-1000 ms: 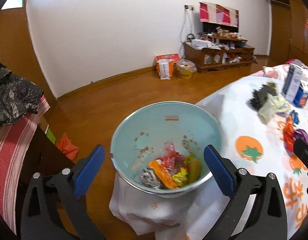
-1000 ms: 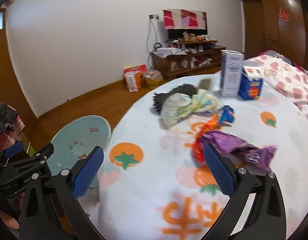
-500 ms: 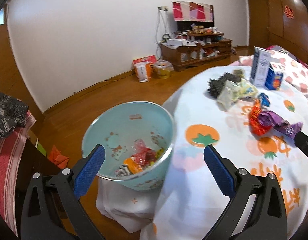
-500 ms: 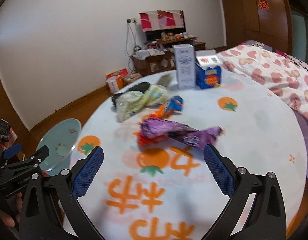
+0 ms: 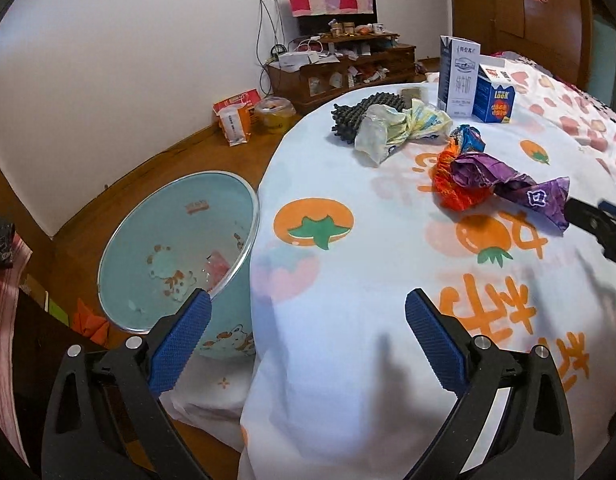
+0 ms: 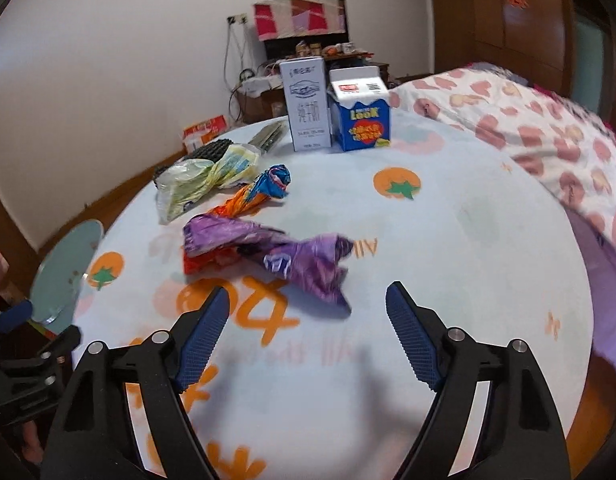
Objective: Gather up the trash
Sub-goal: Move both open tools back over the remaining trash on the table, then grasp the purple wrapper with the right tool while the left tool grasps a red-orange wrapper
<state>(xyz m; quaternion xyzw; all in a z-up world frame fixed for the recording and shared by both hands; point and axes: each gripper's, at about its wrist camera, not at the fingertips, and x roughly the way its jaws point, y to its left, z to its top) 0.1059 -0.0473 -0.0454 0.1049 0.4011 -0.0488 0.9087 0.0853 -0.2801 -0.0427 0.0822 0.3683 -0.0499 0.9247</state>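
Observation:
A crumpled purple wrapper (image 6: 276, 256) lies on the fruit-print tablecloth (image 6: 447, 216), over a red-orange wrapper (image 6: 200, 262). My right gripper (image 6: 306, 338) is open and empty, just short of the purple wrapper. Further back lie an orange-blue wrapper (image 6: 264, 188), a pale yellow-green bag (image 6: 200, 180) and a black knobbly piece (image 6: 206, 152). My left gripper (image 5: 308, 336) is open and empty above the table's near edge. A pale blue bin (image 5: 176, 252) stands on the floor left of the table, with some trash inside. The purple wrapper also shows in the left wrist view (image 5: 507, 184).
A tall white carton (image 6: 306, 106) and a blue milk carton (image 6: 361, 114) stand at the table's far side. A heart-print quilt (image 6: 547, 128) lies to the right. A wooden cabinet (image 5: 339, 68) and boxes (image 5: 236, 116) stand by the wall. A striped cloth (image 5: 4, 308) is at far left.
Both grippers have swung right, from over the bin to over the table. The right gripper has come close to the purple wrapper. Both stay open.

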